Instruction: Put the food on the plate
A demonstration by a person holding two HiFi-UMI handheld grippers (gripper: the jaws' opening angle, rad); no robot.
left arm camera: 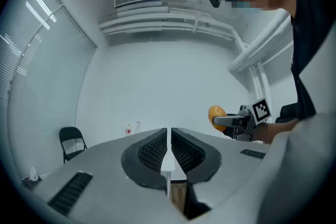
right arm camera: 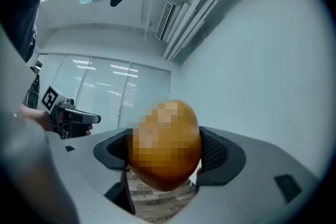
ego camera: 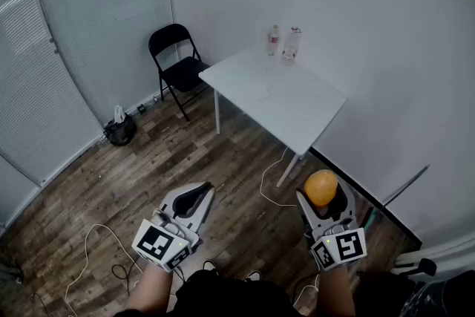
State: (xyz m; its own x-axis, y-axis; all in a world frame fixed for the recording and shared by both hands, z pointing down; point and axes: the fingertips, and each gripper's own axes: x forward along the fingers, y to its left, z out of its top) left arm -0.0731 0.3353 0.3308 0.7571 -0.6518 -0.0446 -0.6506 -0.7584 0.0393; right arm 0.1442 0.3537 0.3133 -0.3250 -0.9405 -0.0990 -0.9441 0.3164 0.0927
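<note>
My right gripper [ego camera: 323, 197] is shut on a round orange fruit [ego camera: 320, 187], held low at the right over the wooden floor. In the right gripper view the fruit [right arm camera: 165, 144] fills the space between both dark pads. My left gripper [ego camera: 191, 198] is shut with nothing in it; its two ribbed pads [left arm camera: 152, 150] meet in the left gripper view. A pale plate [ego camera: 256, 91] lies faintly on the white table [ego camera: 297, 115] farther ahead. Both grippers are well short of the table.
Two bottles [ego camera: 283, 43] stand at the table's far edge by the wall. A black folding chair [ego camera: 175, 63] stands left of the table. A dark bag [ego camera: 119, 128] and loose cables [ego camera: 271, 185] lie on the floor. Blinds run along the left.
</note>
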